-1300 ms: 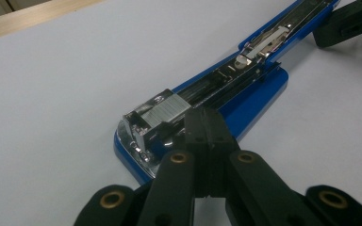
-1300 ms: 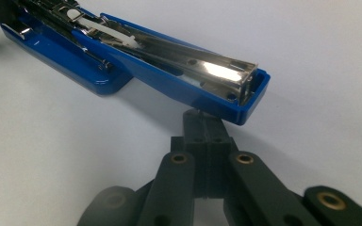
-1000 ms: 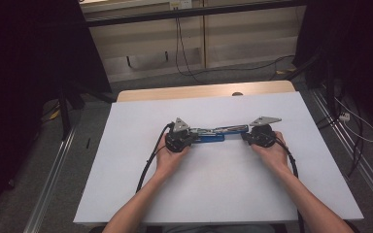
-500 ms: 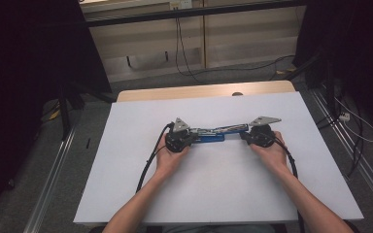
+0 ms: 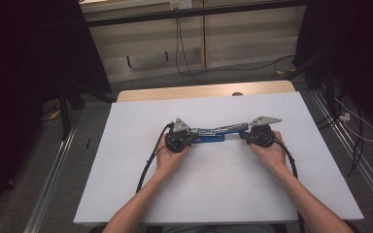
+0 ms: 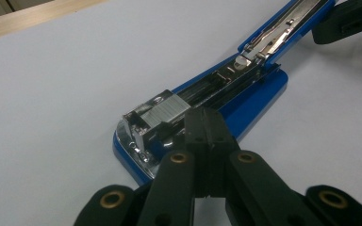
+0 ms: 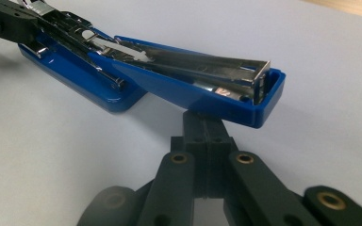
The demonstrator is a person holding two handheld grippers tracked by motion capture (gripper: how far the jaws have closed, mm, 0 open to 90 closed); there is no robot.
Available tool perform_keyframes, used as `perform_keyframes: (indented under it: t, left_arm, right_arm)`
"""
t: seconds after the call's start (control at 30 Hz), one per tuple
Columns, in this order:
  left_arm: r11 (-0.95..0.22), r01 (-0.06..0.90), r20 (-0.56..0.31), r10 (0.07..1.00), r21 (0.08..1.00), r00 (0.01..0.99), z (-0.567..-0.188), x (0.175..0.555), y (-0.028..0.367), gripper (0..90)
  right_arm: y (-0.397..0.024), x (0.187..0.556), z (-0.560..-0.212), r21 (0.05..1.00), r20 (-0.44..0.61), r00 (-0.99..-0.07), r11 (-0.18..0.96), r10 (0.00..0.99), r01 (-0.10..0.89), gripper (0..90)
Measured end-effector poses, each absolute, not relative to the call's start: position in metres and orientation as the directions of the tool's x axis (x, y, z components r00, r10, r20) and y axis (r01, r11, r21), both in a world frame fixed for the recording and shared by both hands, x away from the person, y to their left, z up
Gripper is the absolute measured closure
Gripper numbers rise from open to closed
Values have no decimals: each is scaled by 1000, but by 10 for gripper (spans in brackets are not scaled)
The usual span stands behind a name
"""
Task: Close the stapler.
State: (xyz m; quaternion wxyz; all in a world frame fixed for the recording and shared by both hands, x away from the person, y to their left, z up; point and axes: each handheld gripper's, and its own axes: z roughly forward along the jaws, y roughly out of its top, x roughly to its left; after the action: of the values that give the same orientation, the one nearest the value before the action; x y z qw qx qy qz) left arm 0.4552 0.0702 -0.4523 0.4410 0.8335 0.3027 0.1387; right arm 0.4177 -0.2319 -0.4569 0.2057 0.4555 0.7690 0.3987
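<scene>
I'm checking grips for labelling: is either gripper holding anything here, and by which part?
Nothing is clamped. Both grippers are shut on themselves. The left gripper rests on the base end of the opened blue metal stapler; the right gripper sits under its raised lid tip.

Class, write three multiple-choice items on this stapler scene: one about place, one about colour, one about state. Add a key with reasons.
1. Where does the stapler lie?
A. on the white table between the two tools
B. on the floor
C. beyond the table's far edge

2. What colour is the stapler's plastic body?
A. red
B. blue
C. green

3. How is the stapler?
A. shut flat
B. in two separate pieces
C. swung open, its metal magazine bared

Key: 1 A, it sits between the left tool and the right tool; 2 B, both tool views show blue plastic; 3 C, the top cover is folded back.
</scene>
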Motion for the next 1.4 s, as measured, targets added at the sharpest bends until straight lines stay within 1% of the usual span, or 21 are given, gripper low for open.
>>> perform_keyframes:
  t: [0.67, 0.77, 0.83, 0.87, 0.93, 1.03, 1.17, 1.2, 1.23, 1.27, 1.3, 1.33, 1.37, 1.4]
  left_arm:
    - [-427, 377, -30, 628, 822, 777, -453, 454, 70, 900]
    - [-436, 359, -4, 630, 825, 776, -453, 451, 68, 900]
    - [-429, 366, -17, 630, 825, 776, -454, 451, 68, 900]
    - [-426, 371, -23, 631, 825, 776, -453, 452, 70, 900]
    - [-420, 378, -36, 628, 825, 777, -453, 452, 71, 895]
    - [-416, 388, -56, 619, 822, 783, -452, 450, 71, 860]
    - [-415, 394, -70, 611, 820, 788, -452, 444, 68, 819]
    - [-421, 387, -59, 611, 820, 790, -451, 442, 68, 800]
    - [-414, 390, -68, 610, 822, 789, -451, 440, 66, 786]
    - [-414, 385, -65, 607, 825, 792, -450, 438, 66, 760]
    - [-414, 385, -65, 607, 825, 792, -450, 438, 66, 743]
    - [-417, 377, -58, 603, 827, 796, -449, 436, 66, 729]
    - [-417, 377, -58, 603, 827, 796, -449, 436, 66, 705]
    - [-418, 380, -63, 600, 825, 797, -449, 435, 68, 675]
  right_arm:
    - [-228, 416, -455, 834, 54, -517, 246, 854, 494, 900]
    - [-229, 416, -454, 838, 57, -516, 240, 855, 490, 900]
    - [-230, 416, -454, 843, 62, -516, 232, 854, 486, 894]
    - [-231, 416, -453, 848, 72, -512, 218, 856, 484, 875]
    - [-232, 416, -453, 849, 76, -513, 215, 855, 483, 867]
    - [-234, 415, -451, 852, 111, -501, 178, 858, 493, 835]
    - [-236, 414, -449, 859, 117, -497, 164, 860, 485, 798]
    - [-237, 414, -449, 860, 120, -497, 160, 859, 484, 778]
    - [-237, 414, -448, 860, 117, -495, 161, 861, 484, 763]
    - [-237, 413, -448, 859, 125, -495, 156, 860, 488, 721]
    - [-237, 413, -448, 859, 125, -495, 156, 860, 488, 721]
    - [-239, 413, -447, 857, 136, -491, 146, 861, 494, 682]
    - [-239, 413, -447, 857, 136, -491, 146, 861, 494, 682]
    - [-240, 412, -446, 860, 148, -489, 133, 860, 493, 635]
